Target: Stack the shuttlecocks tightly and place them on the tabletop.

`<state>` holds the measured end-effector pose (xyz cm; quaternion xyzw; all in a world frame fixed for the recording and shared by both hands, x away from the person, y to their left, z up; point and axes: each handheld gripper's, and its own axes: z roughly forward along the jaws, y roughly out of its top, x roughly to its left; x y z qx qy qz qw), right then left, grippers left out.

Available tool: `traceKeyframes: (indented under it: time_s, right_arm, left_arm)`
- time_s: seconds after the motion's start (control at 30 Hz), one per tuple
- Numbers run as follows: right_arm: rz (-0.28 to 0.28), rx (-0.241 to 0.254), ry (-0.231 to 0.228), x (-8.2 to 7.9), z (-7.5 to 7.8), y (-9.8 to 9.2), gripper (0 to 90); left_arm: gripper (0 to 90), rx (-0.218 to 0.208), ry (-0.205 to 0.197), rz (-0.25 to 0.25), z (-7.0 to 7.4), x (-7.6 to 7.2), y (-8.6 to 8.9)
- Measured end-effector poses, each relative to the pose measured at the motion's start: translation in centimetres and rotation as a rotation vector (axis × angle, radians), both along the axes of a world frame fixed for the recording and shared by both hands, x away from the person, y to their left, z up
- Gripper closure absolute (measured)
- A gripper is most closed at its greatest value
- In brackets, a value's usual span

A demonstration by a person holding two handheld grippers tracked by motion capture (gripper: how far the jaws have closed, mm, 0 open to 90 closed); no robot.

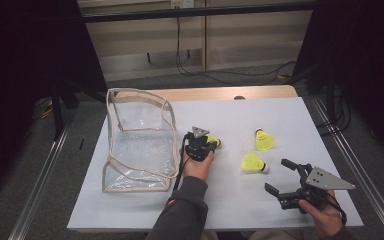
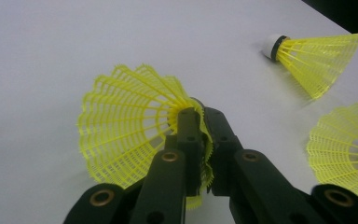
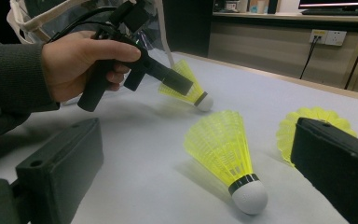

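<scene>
Three yellow plastic shuttlecocks with white corks are on the white sheet (image 1: 230,200). My left gripper (image 1: 205,145) (image 2: 201,114) is shut on the skirt of one shuttlecock (image 1: 215,142) (image 2: 126,126), low over the sheet, just right of the clear bag (image 1: 140,140). In the right gripper view this gripper (image 3: 177,84) pinches the same shuttlecock (image 3: 191,93), cork pointing down and to the right. A second shuttlecock (image 1: 253,163) (image 3: 221,140) lies on its side between the wide-apart jaws of my right gripper (image 1: 277,175) (image 3: 196,128), untouched. The third shuttlecock (image 1: 263,140) (image 3: 317,116) stands behind.
The clear bag with beige trim stands open at the sheet's left side. A bare strip of wooden table (image 1: 220,93) runs behind the sheet. Metal rails (image 1: 350,160) flank both sides. Dark curtains and cables lie beyond the far edge.
</scene>
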<state>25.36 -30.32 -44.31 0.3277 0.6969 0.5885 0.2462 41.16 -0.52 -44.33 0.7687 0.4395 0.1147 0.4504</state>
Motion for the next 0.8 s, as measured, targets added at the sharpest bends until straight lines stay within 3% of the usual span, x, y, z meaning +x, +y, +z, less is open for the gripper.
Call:
traceKeyframes:
  time_s: [0.27,0.8]
  right_arm:
    - [0.004,-0.002,0.0,0.0,0.0,0.1,1.9]
    - [0.004,-0.002,0.001,0.0,0.0,0.1,1.9]
  left_arm:
    - [86.2,-0.016,-0.009,0.011,1.0,0.4,-0.2]
    - [85.9,-0.014,-0.011,0.007,1.2,0.4,-0.7]
